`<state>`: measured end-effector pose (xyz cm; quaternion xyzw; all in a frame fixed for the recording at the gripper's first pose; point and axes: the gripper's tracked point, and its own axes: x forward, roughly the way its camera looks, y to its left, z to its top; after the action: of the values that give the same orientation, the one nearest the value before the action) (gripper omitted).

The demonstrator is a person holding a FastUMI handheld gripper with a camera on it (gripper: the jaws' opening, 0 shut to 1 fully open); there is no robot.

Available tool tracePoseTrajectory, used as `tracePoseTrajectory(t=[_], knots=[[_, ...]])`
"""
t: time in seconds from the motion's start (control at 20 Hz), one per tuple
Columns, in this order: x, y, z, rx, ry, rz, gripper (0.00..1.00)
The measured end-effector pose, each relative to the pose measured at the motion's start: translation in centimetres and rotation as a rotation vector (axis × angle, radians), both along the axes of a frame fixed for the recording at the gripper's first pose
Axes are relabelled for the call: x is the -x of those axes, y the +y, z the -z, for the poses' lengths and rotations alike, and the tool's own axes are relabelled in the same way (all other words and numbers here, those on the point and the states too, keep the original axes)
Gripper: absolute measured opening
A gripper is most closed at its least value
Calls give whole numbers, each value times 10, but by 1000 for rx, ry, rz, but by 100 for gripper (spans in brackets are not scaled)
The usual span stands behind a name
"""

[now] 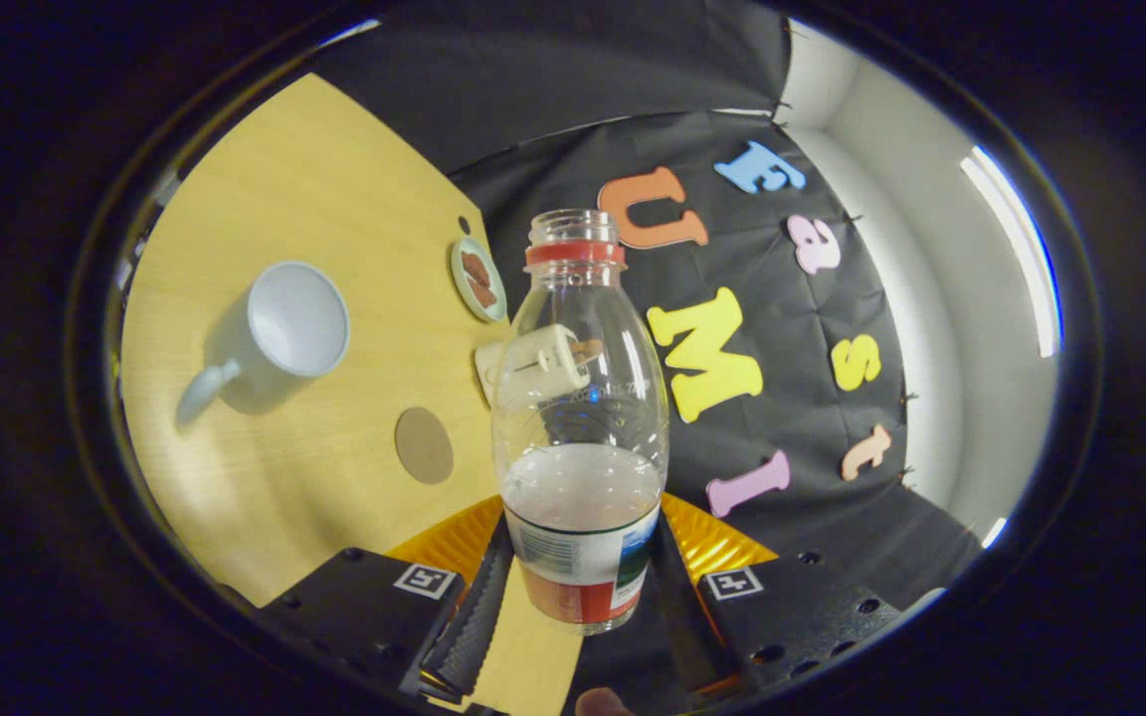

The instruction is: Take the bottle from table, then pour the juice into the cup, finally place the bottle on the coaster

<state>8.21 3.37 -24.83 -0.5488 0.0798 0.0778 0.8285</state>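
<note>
The gripper (573, 597) has its jaws closed on the lower, labelled part of the bottle (581, 428), one finger pressing each side, so the bottle stands between them with its open, capless neck pointing away from the camera. The bottle is clear plastic with a red ring below the mouth, and pale juice (581, 487) fills roughly its lower third. The whole scene is tilted, with the wooden bench (314, 199) rising on one side and its far edge running just behind the bottle. Just beyond the fingers, on bare wood, lies the round brown coaster (424, 445), flat and apart from everything else, with open bench all around it. Farther on stands the white cup (280, 333), its mouth empty and its handle turned toward the near edge; a wide strip of clear wood separates it from the coaster. Near the far edge, partly seen through the bottle, is a small white object (538, 363) I cannot identify, and past it a small plate (478, 279) holding something brown, sitting close to the bench's corner.
</note>
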Motion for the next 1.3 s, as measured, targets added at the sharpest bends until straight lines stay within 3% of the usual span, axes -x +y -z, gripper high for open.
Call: tracePoseTrajectory(t=[0.4,0.85,1.3], knots=[[16,-6,-19,-506,52,51,76],[-11,8,-83,-913,-56,-29,76],[-97,36,-101,-990,-140,-89,76]])
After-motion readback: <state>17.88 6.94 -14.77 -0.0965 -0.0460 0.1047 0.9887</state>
